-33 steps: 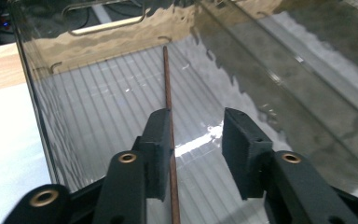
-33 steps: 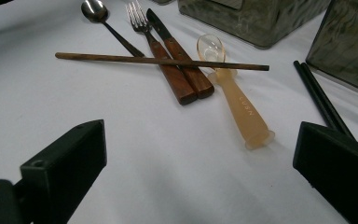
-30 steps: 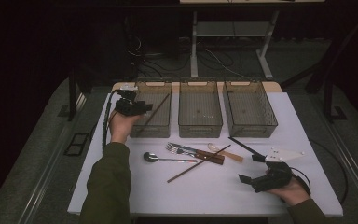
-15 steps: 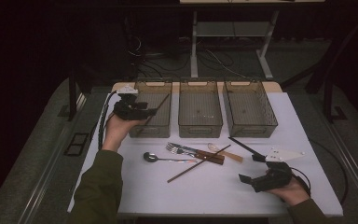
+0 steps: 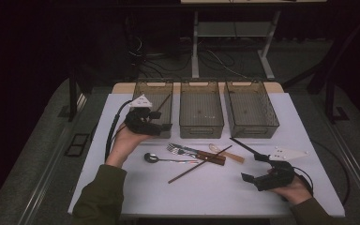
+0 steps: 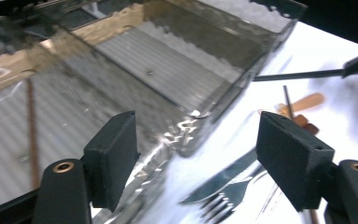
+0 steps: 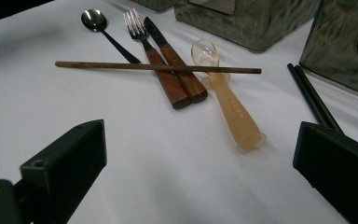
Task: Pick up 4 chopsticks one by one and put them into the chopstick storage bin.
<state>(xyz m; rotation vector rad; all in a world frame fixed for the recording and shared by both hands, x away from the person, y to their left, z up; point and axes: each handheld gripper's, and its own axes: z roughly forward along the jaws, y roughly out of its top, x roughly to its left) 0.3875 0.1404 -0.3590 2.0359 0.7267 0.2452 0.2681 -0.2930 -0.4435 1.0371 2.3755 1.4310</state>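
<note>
From my feed I see a dim room, with most of the light falling on the white table top (image 5: 206, 192). Grey carpet (image 5: 37, 154) lies on both sides of it. Beyond the far edge stands a pale desk frame (image 5: 229, 30) with two legs, and dark cables (image 5: 215, 58) trail over the floor beneath it. The back of the room is black.
</note>
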